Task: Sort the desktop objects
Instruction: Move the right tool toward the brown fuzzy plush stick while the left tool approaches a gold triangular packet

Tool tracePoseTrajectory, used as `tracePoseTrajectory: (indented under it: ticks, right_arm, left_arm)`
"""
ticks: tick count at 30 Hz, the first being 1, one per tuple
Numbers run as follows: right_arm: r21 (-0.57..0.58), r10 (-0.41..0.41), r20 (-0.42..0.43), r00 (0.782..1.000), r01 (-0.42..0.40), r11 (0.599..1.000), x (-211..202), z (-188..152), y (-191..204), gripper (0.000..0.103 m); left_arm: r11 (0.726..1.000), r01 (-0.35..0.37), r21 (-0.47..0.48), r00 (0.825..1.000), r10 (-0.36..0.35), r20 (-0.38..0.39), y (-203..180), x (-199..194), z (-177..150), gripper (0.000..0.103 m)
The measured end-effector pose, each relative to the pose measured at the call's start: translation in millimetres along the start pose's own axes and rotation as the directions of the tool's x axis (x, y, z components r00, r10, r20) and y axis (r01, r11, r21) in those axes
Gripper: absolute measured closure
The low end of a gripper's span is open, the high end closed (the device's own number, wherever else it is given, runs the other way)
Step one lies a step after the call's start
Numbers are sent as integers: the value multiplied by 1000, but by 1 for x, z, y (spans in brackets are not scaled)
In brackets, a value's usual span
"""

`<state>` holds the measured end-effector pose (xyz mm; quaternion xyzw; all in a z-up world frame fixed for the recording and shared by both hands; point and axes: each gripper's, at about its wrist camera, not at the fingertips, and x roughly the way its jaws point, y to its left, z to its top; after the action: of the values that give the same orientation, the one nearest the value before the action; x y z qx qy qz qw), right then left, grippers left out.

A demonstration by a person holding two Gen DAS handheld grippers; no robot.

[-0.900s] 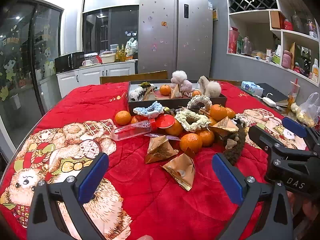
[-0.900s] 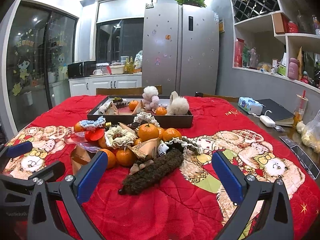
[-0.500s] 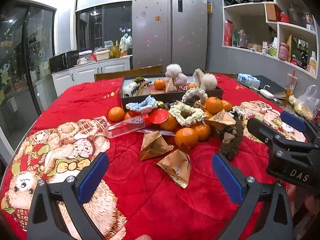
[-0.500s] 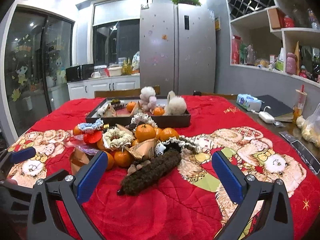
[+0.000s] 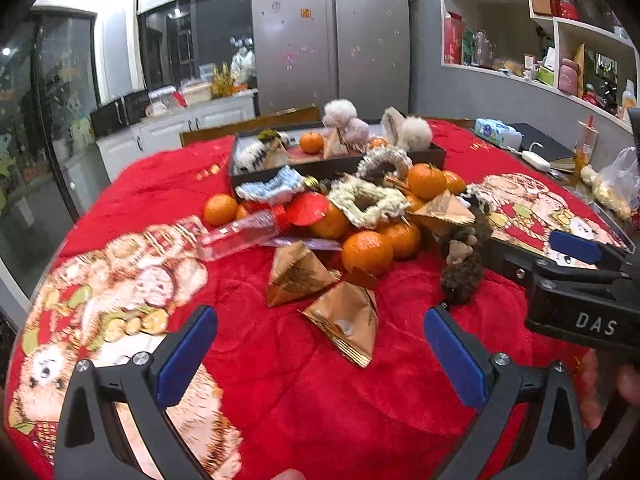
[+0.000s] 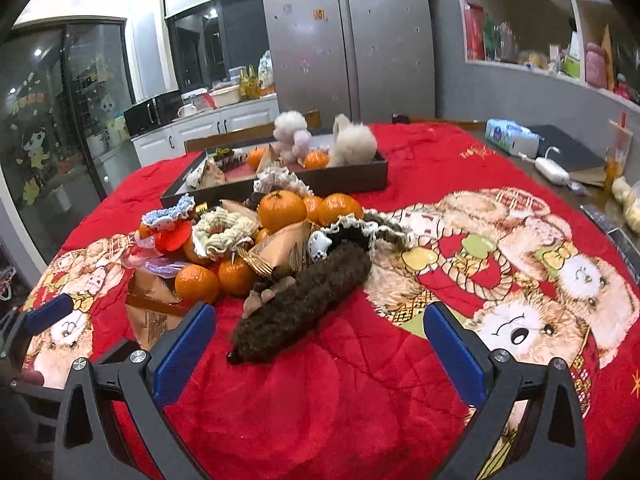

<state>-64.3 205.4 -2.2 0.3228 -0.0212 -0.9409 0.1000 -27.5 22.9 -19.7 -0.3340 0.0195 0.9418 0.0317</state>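
Observation:
A heap of small things lies mid-table on the red blanket [image 5: 328, 400]: several tangerines [image 5: 367, 251], gold pyramid packets [image 5: 344, 322], a clear bottle [image 5: 240, 236], a cream scrunchie [image 5: 370, 200] and a long brown furry toy [image 6: 304, 300]. Behind the heap stands a dark tray [image 6: 344, 178] holding plush toys, tangerines and packets. My left gripper [image 5: 320, 350] hovers open just short of the nearest gold packet. My right gripper [image 6: 320, 346] is open too, with the near end of the brown toy just ahead of its fingers. Neither holds anything.
A tissue pack [image 6: 508, 136], a dark notebook [image 6: 568, 152] with a white charger, a drink cup [image 6: 618, 148] and a plastic bag [image 5: 616, 184] sit along the table's right edge. Behind are chair backs, a fridge, counters and wall shelves.
Both grippers have moved forward toward the heap, so the packets and the brown toy look larger and nearer. Both stay open.

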Motion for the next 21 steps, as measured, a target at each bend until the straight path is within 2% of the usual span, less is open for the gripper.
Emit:
tracePoseTrajectory:
  ticks: [7, 15, 20, 21]
  right_arm:
    - [71, 3, -62, 998, 2, 997, 14, 7, -12, 0]
    - [74, 34, -99, 994, -27, 997, 31, 14, -11, 0]
    - [93, 38, -141, 989, -25, 995, 45, 15, -13, 0]
    - [98, 45, -144, 989, -31, 995, 46, 15, -14, 0]
  left_arm:
    - [993, 91, -77, 993, -97, -70, 4, 16, 2, 0]
    - [998, 47, -49, 993, -52, -109, 0, 35, 10, 0]
    - [993, 109, -43, 986, -113, -123, -2, 40, 11, 1]
    - [991, 122, -45, 984, -127, -122, -2, 39, 11, 7]
